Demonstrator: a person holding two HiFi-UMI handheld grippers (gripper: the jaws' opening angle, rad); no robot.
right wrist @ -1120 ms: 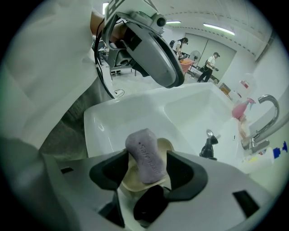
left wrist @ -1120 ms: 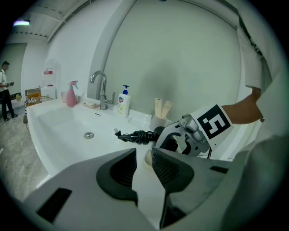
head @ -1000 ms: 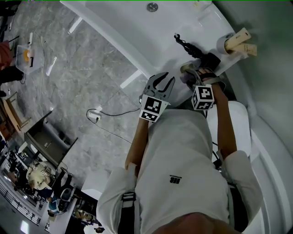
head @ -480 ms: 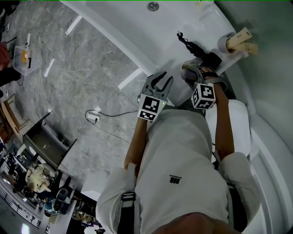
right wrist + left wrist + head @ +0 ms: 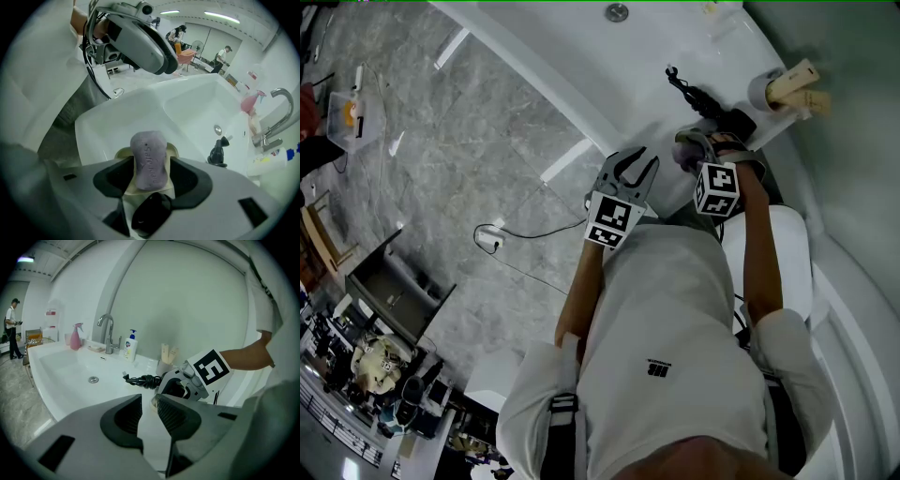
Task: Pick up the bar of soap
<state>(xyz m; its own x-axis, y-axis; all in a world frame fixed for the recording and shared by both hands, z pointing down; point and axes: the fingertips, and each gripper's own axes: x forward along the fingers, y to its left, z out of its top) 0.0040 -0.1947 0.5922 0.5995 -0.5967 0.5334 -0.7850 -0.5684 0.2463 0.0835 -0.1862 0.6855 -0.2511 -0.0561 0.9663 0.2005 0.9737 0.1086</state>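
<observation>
A purple bar of soap [image 5: 149, 157] stands on edge between the jaws of my right gripper [image 5: 149, 171], which is shut on it. A cream soap dish [image 5: 173, 150] lies directly beneath it on the white counter; I cannot tell whether they touch. In the head view the right gripper [image 5: 688, 150] is over the counter's near corner by the basin. My left gripper [image 5: 636, 161] hovers to its left over the counter's front edge, open with a narrow gap and nothing between its jaws [image 5: 149, 401].
The white basin [image 5: 197, 110] has a drain [image 5: 616, 12] and a tap [image 5: 107, 331]. A coiled black cable [image 5: 694, 94] lies on the rim. A cup with wooden items [image 5: 780, 86], a pump bottle [image 5: 131, 345] and a pink spray bottle [image 5: 75, 336] stand behind. People stand in the background.
My right gripper has edged slightly farther over the counter with the soap still in its jaws. The left gripper has barely moved.
</observation>
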